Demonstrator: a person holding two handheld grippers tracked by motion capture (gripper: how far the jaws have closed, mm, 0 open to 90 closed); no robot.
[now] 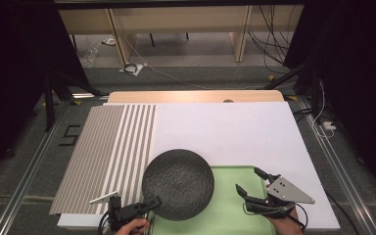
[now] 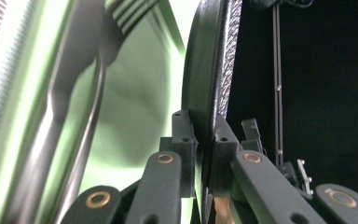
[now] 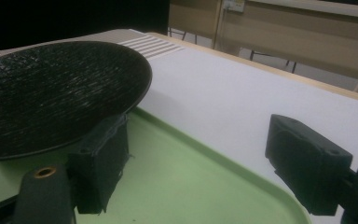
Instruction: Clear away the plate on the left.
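Note:
A dark round textured plate [image 1: 178, 183] hangs partly over the green tray [image 1: 227, 208], its left part above the white board. My left gripper [image 1: 149, 202] is shut on the plate's near-left rim. In the left gripper view the pads [image 2: 182, 140] pinch the plate's edge [image 2: 209, 70], which runs upright through the frame. A metal fork [image 2: 74, 93] shows blurred and close, against the green tray [image 2: 140, 107]. My right gripper [image 1: 247, 179] stands open over the tray, to the right of the plate and apart from it. Between its fingers [image 3: 100, 156] there is nothing, with the plate [image 3: 51, 98] just beyond them.
A grey and white striped mat [image 1: 107, 152] covers the left of the white board [image 1: 245, 132]. A slim pale object [image 1: 103, 197] lies on the mat's near edge, beside my left gripper. Behind the table are wooden furniture legs and loose cables on the floor.

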